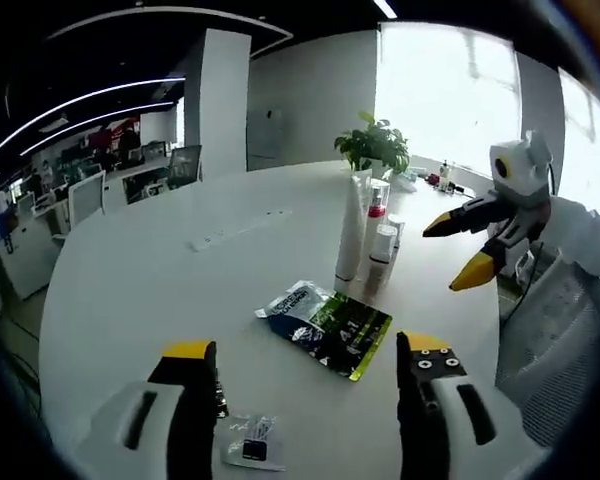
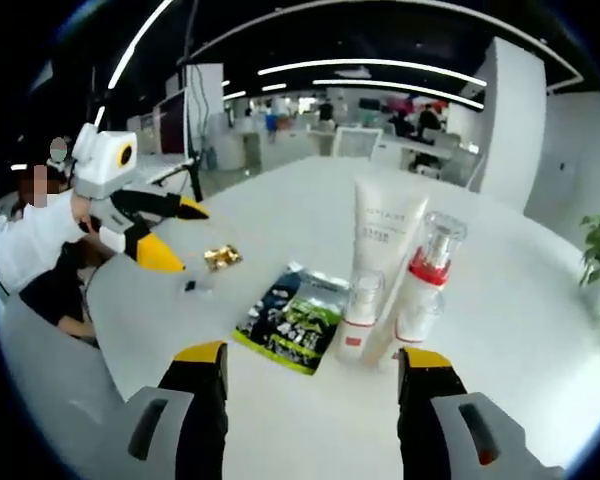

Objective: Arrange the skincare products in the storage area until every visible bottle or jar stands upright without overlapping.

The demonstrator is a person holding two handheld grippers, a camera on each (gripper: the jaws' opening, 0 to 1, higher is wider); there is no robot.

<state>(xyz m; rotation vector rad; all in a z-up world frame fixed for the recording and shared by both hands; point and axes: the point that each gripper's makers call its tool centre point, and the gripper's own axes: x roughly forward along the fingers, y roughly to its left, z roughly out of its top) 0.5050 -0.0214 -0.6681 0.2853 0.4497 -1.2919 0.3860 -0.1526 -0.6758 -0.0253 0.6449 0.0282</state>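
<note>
Standing together on the round white counter [image 1: 130,290] is a small cluster of skincare products: a tall white squeeze tube [image 2: 380,250] upright on its cap, a white pump bottle with a red collar and clear cap [image 2: 422,285] just beside it, and a short white bottle with a clear cap [image 2: 358,318] in front of the tube. In the left gripper view the same group appears as the tube [image 1: 351,232], the red-collared bottle [image 1: 377,208] and a short bottle [image 1: 382,252], all upright and close together; whether they touch cannot be told. Near the cluster a flat green and black foil pouch [image 1: 328,325] lies on the counter, also seen in the right gripper view [image 2: 292,320]. A small white and black sachet [image 1: 250,443] lies between the jaws of the left tool [image 1: 305,365], low in that view. A crumpled gold wrapper [image 2: 221,257] sits farther off.

The left tool hovers above the counter with its yellow-tipped jaws spread wide, holding nothing. The right tool [image 2: 313,365] is likewise wide apart and empty, its jaws pointing toward the pouch and the bottles. A potted green plant [image 1: 376,147] stands beyond the products near the bright window.
</note>
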